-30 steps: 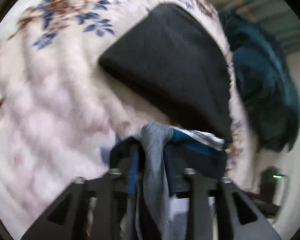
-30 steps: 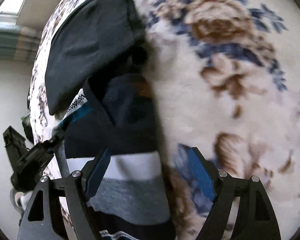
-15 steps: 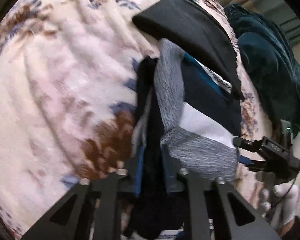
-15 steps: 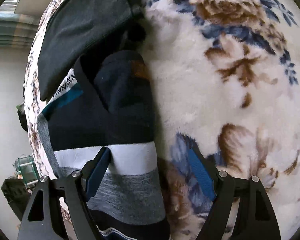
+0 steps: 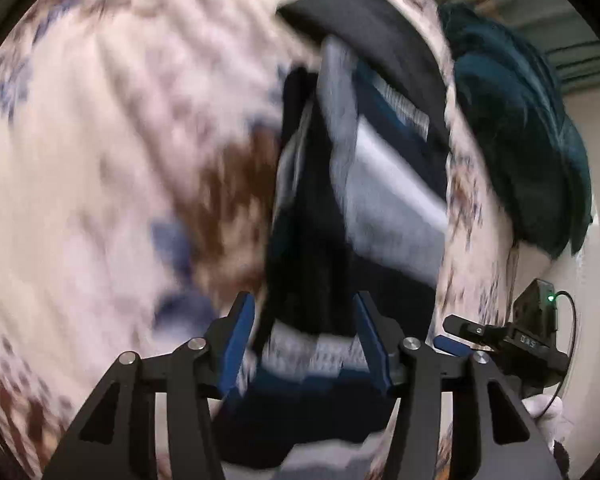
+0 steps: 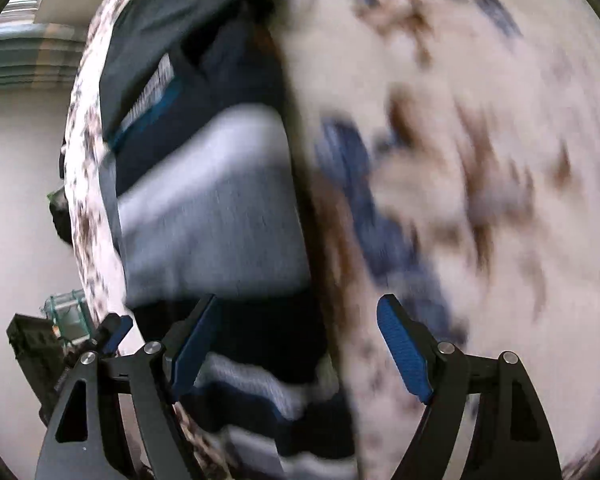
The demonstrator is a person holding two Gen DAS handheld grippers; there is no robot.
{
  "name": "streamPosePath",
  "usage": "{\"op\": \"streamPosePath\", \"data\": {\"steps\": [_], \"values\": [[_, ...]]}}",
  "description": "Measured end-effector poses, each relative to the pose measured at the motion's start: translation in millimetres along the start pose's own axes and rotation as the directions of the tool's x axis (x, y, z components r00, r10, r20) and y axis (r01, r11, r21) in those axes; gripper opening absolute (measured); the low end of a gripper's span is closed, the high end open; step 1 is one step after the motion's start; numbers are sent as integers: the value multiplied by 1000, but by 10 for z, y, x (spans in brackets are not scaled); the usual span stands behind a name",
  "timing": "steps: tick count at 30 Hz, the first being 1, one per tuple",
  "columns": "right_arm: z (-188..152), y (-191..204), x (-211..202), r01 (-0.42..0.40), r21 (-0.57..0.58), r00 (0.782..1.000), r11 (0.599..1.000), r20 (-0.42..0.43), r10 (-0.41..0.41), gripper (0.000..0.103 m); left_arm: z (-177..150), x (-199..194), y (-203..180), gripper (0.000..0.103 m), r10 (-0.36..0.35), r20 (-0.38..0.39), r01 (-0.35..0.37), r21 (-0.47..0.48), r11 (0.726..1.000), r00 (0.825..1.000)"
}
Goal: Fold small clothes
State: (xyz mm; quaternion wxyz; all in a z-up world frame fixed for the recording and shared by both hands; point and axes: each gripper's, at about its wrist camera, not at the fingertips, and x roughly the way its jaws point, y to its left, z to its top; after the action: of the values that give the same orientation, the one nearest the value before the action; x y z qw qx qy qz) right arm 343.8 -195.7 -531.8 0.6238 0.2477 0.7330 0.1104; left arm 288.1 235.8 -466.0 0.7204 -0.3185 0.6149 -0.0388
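Left wrist: black garment (image 5: 364, 40) beyond striped sweater (image 5: 380, 184).

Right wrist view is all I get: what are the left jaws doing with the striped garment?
Observer: The left gripper has its jaws opening, with the striped garment between them.
Operator: Anything beyond the black garment?
Observer: A dark teal plush throw lies past the edge of the floral blanket.
Operator: Does my gripper show there?
Observer: Yes, the right gripper shows at the lower right, with a green light lit on it.
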Motion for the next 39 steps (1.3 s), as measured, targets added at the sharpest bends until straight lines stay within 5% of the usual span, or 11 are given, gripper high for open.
{"op": "streamPosePath", "data": {"steps": [6, 7, 8, 10, 17, 18, 19, 30, 34, 37, 39], "values": [[-747, -310, 43, 23, 83, 1000, 996, -1, -23, 82, -250, 295, -20, 40, 77, -25, -76, 48, 996, 997], [-816, -354, 39, 28, 93, 999, 995, 12, -30, 80, -258, 301, -26, 25, 104, -8, -103, 66, 992, 995], [-920, -430, 26, 31, 114, 999, 993, 32, -35, 76, -253, 305, -32, 23, 110, -4, -109, 71, 991, 994], [-1026, -485, 53, 16, 136, 999, 991, 37, -21, 51, -282, 288, 3, 18, 113, 12, -113, 76, 991, 994], [-1250, -330, 407, -6, 30, 998, 1000, -62, 8, 45, -284, 236, 16, 16, 123, 23, -124, 98, 987, 992], [-1267, -306, 436, 10, 23, 999, 1000, -53, -9, 34, -282, 231, 21, 15, 127, 24, -129, 100, 987, 992], [-1297, -299, 449, 32, 18, 999, 999, -39, -31, 3, -289, 223, 23, 13, 134, 30, -136, 100, 986, 991], [-1442, -457, 251, -3, 116, 1000, 993, 15, 1, 4, -249, 123, 135, 13, 145, 18, -146, 90, 985, 989], [-1228, -618, 114, -69, 152, 997, 986, 32, 64, 16, -166, 64, 90, 19, 96, 27, -98, 90, 991, 995], [-1000, -693, 88, -103, 182, 992, 978, 89, 88, 44, -67, 133, 36, 23, 98, 32, -101, 99, 990, 995], [-832, -716, 138, -148, 209, 986, 967, 108, 128, 45, -5, 219, -15, 23, 98, 27, -100, 110, 989, 995]]}}
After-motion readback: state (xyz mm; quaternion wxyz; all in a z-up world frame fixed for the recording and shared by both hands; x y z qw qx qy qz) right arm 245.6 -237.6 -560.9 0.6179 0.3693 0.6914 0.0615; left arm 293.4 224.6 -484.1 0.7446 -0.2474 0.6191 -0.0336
